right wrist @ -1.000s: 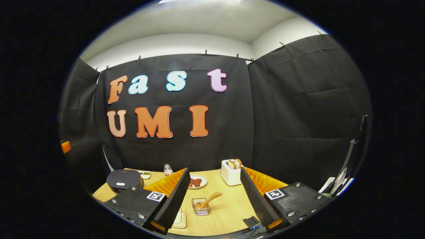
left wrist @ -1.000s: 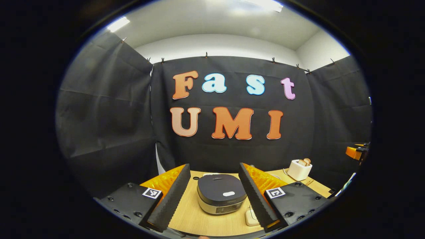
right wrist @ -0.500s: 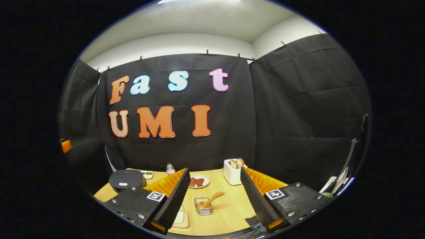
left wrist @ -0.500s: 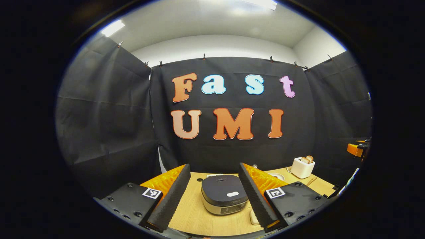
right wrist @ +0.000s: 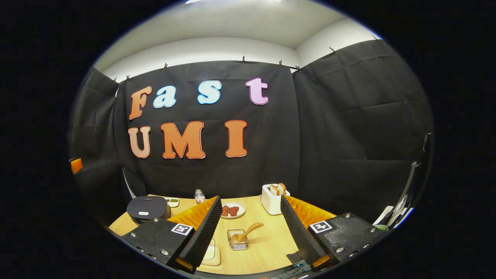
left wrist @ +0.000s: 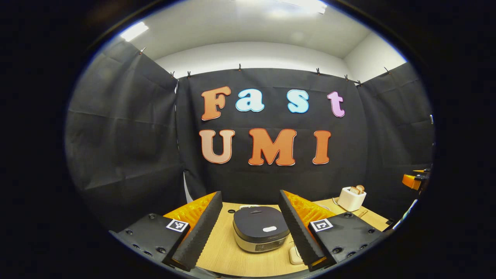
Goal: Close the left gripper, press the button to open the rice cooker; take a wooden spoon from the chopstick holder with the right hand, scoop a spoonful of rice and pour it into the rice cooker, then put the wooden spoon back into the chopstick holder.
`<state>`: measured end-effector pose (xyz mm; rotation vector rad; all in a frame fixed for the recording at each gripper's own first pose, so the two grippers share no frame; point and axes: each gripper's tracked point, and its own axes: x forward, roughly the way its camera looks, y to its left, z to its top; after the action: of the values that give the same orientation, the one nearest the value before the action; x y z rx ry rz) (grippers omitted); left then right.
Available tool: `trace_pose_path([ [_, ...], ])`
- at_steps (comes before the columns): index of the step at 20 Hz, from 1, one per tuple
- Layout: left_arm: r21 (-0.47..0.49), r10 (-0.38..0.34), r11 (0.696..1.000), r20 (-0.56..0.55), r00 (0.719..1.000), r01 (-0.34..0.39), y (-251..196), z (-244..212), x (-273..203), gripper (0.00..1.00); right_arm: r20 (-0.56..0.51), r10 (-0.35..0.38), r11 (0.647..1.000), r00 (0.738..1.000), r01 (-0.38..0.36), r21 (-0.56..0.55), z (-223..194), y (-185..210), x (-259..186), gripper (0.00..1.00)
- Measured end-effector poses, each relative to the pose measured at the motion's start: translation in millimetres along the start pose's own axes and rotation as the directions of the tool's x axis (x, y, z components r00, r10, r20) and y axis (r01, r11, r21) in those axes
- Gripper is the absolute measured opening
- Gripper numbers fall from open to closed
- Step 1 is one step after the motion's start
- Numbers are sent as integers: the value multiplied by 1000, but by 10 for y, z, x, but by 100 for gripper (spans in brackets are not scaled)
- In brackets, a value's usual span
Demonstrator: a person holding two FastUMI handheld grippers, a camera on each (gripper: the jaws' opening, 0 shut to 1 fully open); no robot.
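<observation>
The rice cooker (left wrist: 260, 228) stands on the wooden table (left wrist: 224, 252) with its dark lid down and a white button (left wrist: 269, 229) on top. My left gripper (left wrist: 250, 195) hovers in front of it, open, and the cooker shows between its fingers. In the right gripper view the cooker (right wrist: 147, 209) is far left. A wooden spoon (right wrist: 248, 231) leans in the wire chopstick holder (right wrist: 237, 245) mid-table. My right gripper (right wrist: 250, 198) is open above the near edge, with the holder between its fingers but well ahead.
A white toaster (right wrist: 273, 197) with bread stands at the back, beside a plate (right wrist: 231, 210) of red food, a small bottle (right wrist: 199, 196) and a small dish (right wrist: 172, 201). A cream pad (right wrist: 211, 254) lies by the right gripper's left finger. The toaster (left wrist: 350, 198) is back right.
Both views have drifted slightly; in the right gripper view the table things sit a little higher and more to the right. Both grippers stay open and nothing on the table has moved.
</observation>
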<state>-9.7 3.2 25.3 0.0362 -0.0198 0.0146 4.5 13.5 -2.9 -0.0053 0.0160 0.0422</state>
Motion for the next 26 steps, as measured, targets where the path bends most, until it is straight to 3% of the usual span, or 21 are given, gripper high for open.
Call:
trace_pose_path([
  [4,-28,-25,999,-8,1000,25,-78,-12,13,98,-4,-6,1000,1000,6,4,-21,-15,24,94],
  [8,-28,-43,999,1,999,43,-95,2,20,68,-10,-1,1000,1000,1,11,-61,0,43,94],
  [10,-25,-52,998,17,999,52,-123,51,31,63,-15,-1,1000,1000,2,20,-77,-6,45,94],
  [12,-5,-43,999,13,999,43,-71,32,43,30,-15,-3,1000,1000,3,27,-74,-1,61,94],
  [13,3,-49,999,0,999,49,-96,-2,44,25,-15,-3,1000,1000,3,27,-79,-2,61,94],
  [14,4,-70,998,-26,997,70,-149,-56,67,29,-14,-4,1000,1000,4,24,-77,0,63,94],
  [17,-6,-132,991,-82,988,132,-300,-215,93,26,-17,1,1000,1000,-1,16,-81,29,75,94],
  [18,19,-79,997,-90,993,81,-169,-152,22,29,-22,4,1000,1000,-4,14,-94,43,84,94],
  [20,29,-90,995,-96,991,93,-310,-226,157,5,-28,3,1000,1000,-3,10,-117,39,89,94],
  [23,19,-134,990,-133,982,138,-369,-394,234,5,-33,-1,1000,999,1,6,-123,32,108,94],
  [24,23,-140,989,-145,980,145,-376,-437,263,0,-33,-3,1000,999,4,5,-123,27,107,100],
  [26,6,-167,985,-171,971,170,-471,-551,387,5,-38,-12,1000,999,12,-2,-141,-7,134,94],
])
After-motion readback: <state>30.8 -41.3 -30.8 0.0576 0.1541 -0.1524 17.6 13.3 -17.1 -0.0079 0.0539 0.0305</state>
